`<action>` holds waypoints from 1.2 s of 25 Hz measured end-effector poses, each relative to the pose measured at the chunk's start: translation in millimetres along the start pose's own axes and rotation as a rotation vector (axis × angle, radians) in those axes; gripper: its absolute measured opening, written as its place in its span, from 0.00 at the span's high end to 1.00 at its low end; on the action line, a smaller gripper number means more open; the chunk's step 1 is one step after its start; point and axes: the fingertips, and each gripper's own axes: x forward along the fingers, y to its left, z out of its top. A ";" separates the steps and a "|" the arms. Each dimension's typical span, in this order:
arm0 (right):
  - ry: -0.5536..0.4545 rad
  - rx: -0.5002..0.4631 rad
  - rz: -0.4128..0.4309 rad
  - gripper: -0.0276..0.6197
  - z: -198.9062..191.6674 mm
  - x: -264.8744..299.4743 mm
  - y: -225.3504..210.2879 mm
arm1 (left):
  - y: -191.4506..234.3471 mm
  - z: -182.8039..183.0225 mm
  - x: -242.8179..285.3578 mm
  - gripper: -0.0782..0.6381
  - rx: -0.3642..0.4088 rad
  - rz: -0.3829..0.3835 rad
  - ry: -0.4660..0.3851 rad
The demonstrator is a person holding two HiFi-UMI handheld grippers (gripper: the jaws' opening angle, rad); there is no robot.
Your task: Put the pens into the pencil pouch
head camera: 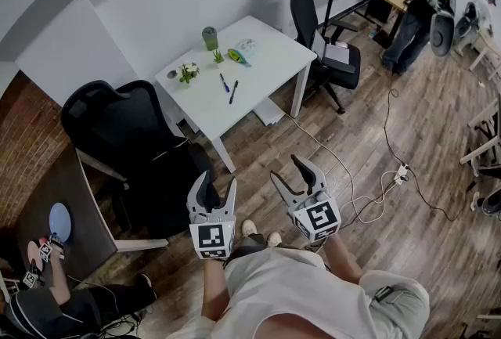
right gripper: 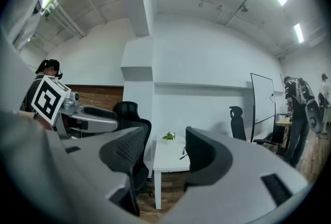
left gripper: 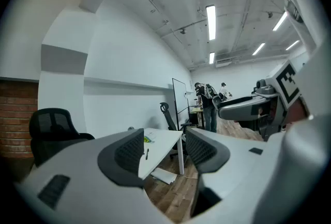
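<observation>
A blue pen [head camera: 224,82] and a black pen [head camera: 233,91] lie side by side on the white table [head camera: 266,63], well ahead of me. Behind them lie a pale see-through pouch [head camera: 246,46] and a green-and-yellow thing [head camera: 237,57]. Both grippers are held out in front of my body over the wooden floor, far short of the table. My left gripper [head camera: 219,182] is open and empty. My right gripper [head camera: 288,170] is open and empty too. The left gripper view looks between its jaws at the table [left gripper: 163,140] and the black pen [left gripper: 147,154]. In the right gripper view a pen [right gripper: 183,154] shows on the table's edge.
On the table stand a green cup [head camera: 210,37] and two small plants [head camera: 188,73]. Black office chairs stand left of the table [head camera: 125,142] and behind it [head camera: 321,40]. Cables and a power strip [head camera: 401,171] lie on the floor. A person [head camera: 411,9] stands far right, and another sits at the lower left [head camera: 47,298].
</observation>
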 end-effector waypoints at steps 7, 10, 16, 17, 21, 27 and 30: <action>-0.011 -0.011 -0.024 0.51 2.2 10.4 -12.7 | 3.5 2.8 15.1 0.54 0.007 0.007 -0.008; -0.013 -0.013 -0.031 0.49 2.3 20.6 -18.8 | 10.1 2.3 27.1 0.54 0.008 0.011 -0.012; -0.005 -0.016 -0.051 0.47 -0.7 48.4 -32.5 | 23.9 0.4 56.3 0.54 0.021 -0.011 -0.020; -0.002 -0.018 -0.054 0.47 -1.2 54.5 -34.5 | 28.3 -0.4 61.8 0.54 0.019 -0.012 -0.022; 0.008 -0.022 -0.067 0.47 -2.3 85.1 -44.8 | 51.2 -3.2 88.0 0.53 0.011 -0.019 -0.024; 0.019 -0.023 -0.095 0.47 -1.3 131.8 -58.2 | 85.1 -4.6 128.7 0.53 0.009 -0.043 -0.032; 0.025 -0.024 -0.109 0.47 -0.4 153.0 -62.9 | 99.2 -2.9 147.3 0.53 0.013 -0.062 -0.038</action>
